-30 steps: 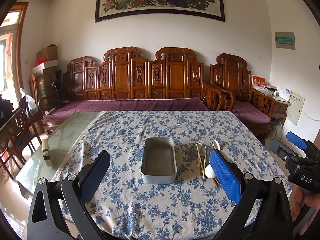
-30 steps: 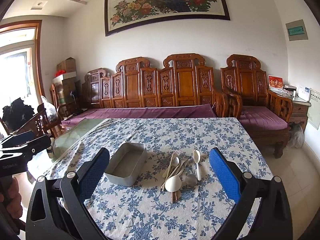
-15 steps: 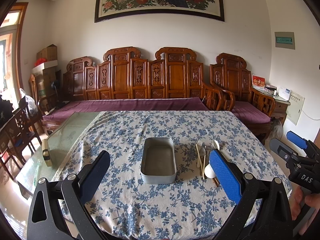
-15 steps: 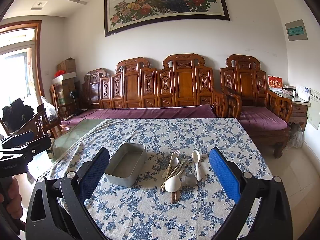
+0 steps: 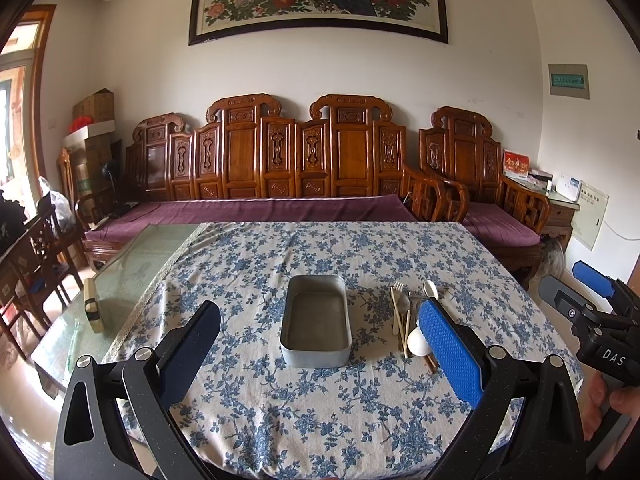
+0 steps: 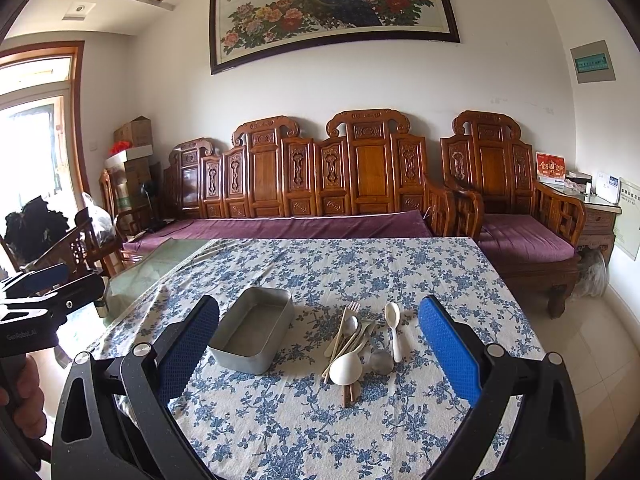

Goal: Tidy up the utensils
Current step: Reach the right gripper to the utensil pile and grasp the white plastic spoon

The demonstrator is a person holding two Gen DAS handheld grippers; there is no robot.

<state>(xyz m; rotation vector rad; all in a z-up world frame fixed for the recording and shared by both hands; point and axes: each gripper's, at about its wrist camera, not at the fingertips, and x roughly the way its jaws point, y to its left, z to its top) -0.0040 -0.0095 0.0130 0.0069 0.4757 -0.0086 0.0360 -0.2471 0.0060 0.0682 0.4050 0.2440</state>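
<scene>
**Utensils heaped, none yet binned**

While both the left gripper (image 5: 318,354) and right gripper (image 6: 318,350) hung with jaws wide and empty, the utensils (image 6: 354,344) lay tangled on the bench (image 6: 304,424), just beside the empty tin (image 6: 252,336). Risk: gripping one piece could drag its neighbours.

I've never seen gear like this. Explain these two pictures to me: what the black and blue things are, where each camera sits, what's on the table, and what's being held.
No robot here: a person holds a two-finger tool in each hand, each with a camera looking along its blue-padded fingers. One picture looks out from the left gripper, the other from the right gripper. The right-hand tool also shows at the left view's edge. On the flowered tablecloth sit an empty metal tin and, to its right, a loose pile of utensils: spoons, a fork, chopsticks. Both jaws stand open and hold nothing.
</scene>
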